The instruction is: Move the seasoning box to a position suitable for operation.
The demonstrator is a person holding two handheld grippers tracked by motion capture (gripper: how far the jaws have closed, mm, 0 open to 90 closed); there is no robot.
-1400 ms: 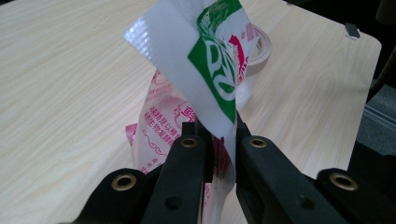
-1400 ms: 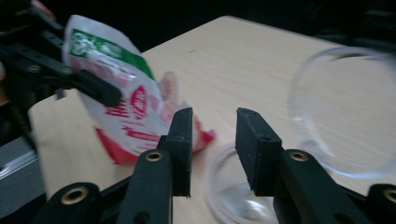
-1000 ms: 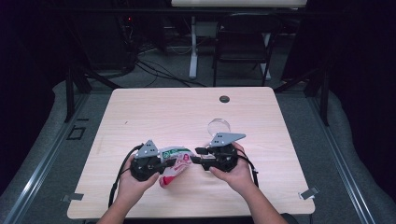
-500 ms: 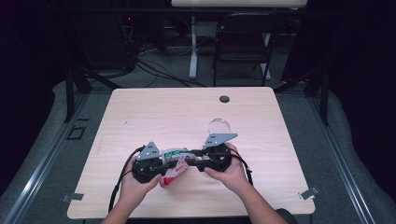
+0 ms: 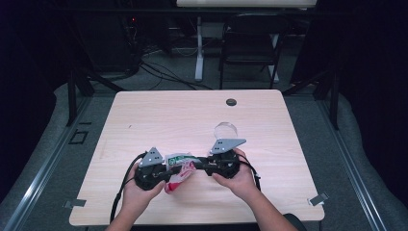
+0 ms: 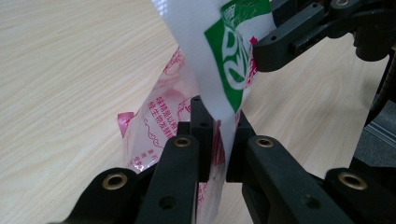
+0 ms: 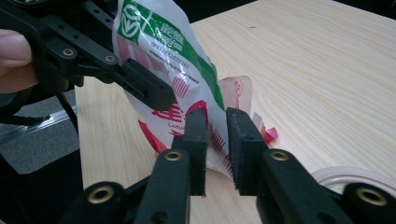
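On the near half of the light wooden desk (image 5: 144,120), a printed plastic packet (image 5: 179,166), white with a green logo panel and red lettering, sits between the two grippers, lifted at its upper edge while its lower part sags toward the desk surface. The left gripper (image 5: 166,174) comes in from the packet's left side; in the left gripper view its fingers (image 6: 198,135) are clenched on a fold of the packet (image 6: 205,84), the film pinched tightly between the two black pads. The right gripper (image 5: 199,166) meets the packet from the opposite side, so the two tools point toward each other with the packet spanning the short space between them. In the right gripper view its fingers (image 7: 243,140) straddle the red-printed edge of the packet (image 7: 163,51); they have just been closing in on it, yet a narrow slit of daylight still shows between the pads and whether they press the film I cannot tell for certain. A hand wraps each gripper's body, left hand (image 5: 139,192) and right hand (image 5: 240,180), both low over the desk. Just beyond the right gripper stands a clear round container (image 5: 225,130), apart from the packet, and a small dark grommet (image 5: 231,102) sits near the desk's far edge.
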